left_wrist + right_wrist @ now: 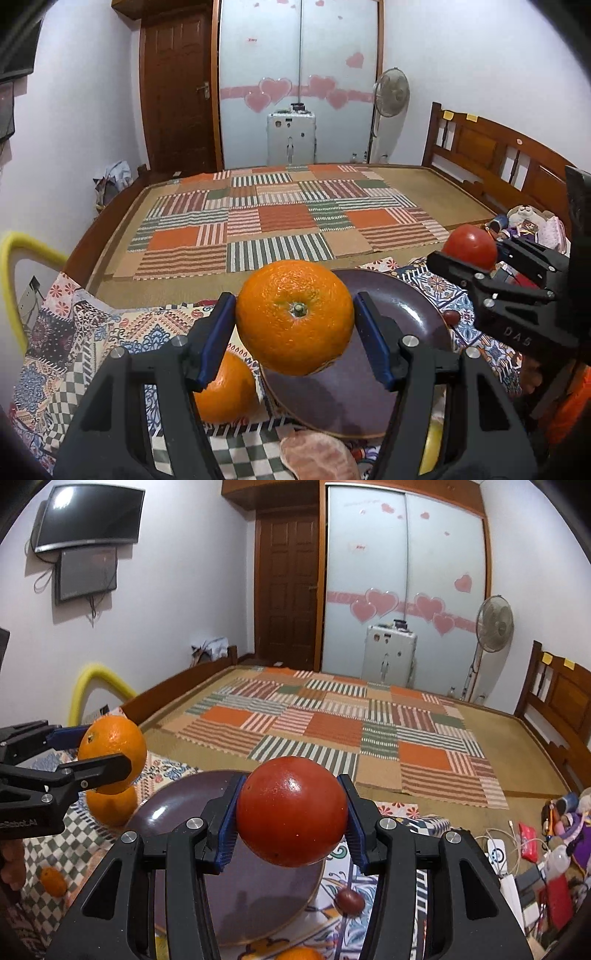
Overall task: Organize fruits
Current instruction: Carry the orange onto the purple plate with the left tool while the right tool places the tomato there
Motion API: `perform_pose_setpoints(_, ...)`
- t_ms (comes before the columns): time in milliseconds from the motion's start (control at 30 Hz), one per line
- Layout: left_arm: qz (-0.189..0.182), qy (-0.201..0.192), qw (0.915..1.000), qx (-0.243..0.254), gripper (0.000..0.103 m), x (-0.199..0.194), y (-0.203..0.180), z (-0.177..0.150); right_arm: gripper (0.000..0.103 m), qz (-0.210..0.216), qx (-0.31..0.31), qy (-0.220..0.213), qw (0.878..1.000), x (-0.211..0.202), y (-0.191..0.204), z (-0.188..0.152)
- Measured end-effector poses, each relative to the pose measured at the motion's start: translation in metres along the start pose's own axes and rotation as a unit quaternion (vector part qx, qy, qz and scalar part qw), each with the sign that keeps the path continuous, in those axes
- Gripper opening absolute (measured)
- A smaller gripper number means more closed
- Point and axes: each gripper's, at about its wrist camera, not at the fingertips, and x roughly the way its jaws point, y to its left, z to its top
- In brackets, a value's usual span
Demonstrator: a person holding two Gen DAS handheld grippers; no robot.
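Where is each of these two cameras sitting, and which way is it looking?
Left wrist view: on the left gripper, looking along its fingers at a held orange above the brown plate; the right gripper shows.
Right wrist view: on the right gripper, clamping a red fruit; the left gripper shows.
Shared: plate, both fruits, bed, wardrobe.

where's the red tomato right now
The red tomato is held off the table between the right gripper's blue-padded fingers, above the dark plate. In the left wrist view it shows at far right, beyond the plate.
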Motion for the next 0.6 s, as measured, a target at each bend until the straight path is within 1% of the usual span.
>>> perform_pose_setpoints(200, -0.008, 0.041, 0.9991, -0.004, 0.065, 0.027, 0.002, 0.004, 0.046, 0.005, -0.02, 0.035, 0.999, 0.016, 0.005, 0.001)
perform_pose_setpoints(333, -0.01, 0.07, 0.9975, -0.002, 0.065, 0.043, 0.001, 0.004, 0.046, 0.016, -0.03, 0.065, 0.997, 0.027, 0.006, -0.001)
perform_pose_setpoints(600, -0.025, 0.129, 0.9913, -0.001, 0.065, 0.07, -0.001, 0.002, 0.046, 0.03, -0.046, 0.12, 0.991, 0.047, 0.005, -0.004)
